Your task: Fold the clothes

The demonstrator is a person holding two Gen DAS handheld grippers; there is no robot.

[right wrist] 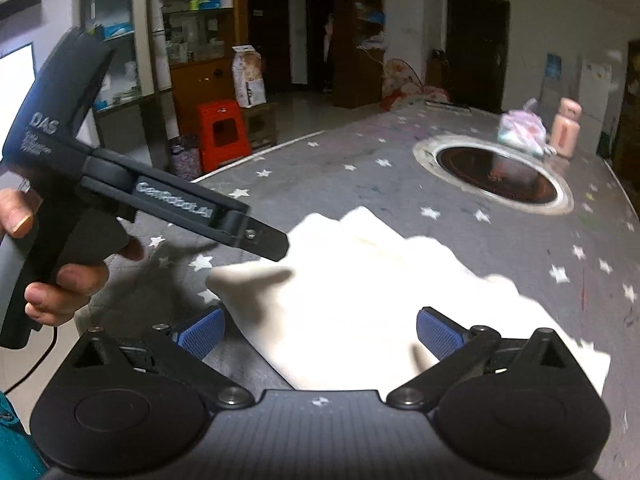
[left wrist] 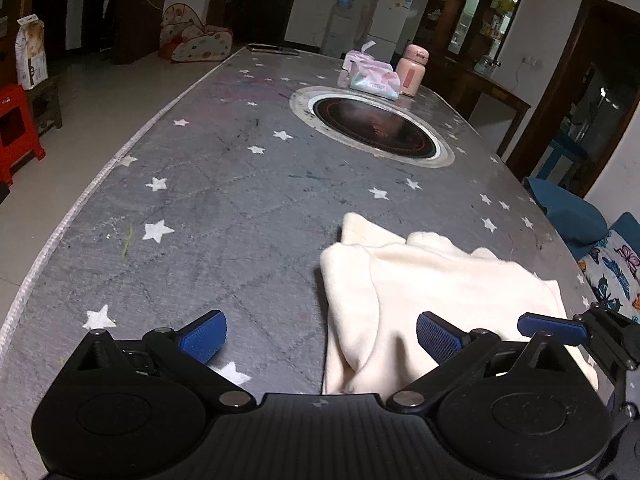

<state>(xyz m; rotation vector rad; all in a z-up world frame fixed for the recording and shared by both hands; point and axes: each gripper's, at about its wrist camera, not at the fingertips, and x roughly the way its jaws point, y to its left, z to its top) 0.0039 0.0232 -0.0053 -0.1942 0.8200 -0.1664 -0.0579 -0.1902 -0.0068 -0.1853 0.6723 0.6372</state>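
Observation:
A cream garment point(left wrist: 440, 288) lies folded on the grey star-patterned table cover point(left wrist: 224, 208), near the front edge. My left gripper point(left wrist: 320, 338) stands open just above the garment's left edge, one blue pad point(left wrist: 204, 336) over bare table and the other over the cloth. In the right wrist view the same cream garment point(right wrist: 360, 288) fills the foreground, and my right gripper point(right wrist: 320, 332) is open over its near edge with nothing between the fingers. The left gripper point(right wrist: 268, 242) shows side-on at the left, held by a hand point(right wrist: 68, 284). The right gripper's blue fingertip point(left wrist: 552, 328) shows at the far right of the left wrist view.
A round inset hob point(left wrist: 372, 128) sits in the table's middle. Behind it are tissue packs point(left wrist: 374, 80) and a pink bottle point(left wrist: 412, 70). A flat dark object point(left wrist: 274, 49) lies at the far edge. A red stool point(left wrist: 16, 128) stands on the floor at left, blue cushions point(left wrist: 568, 212) at right.

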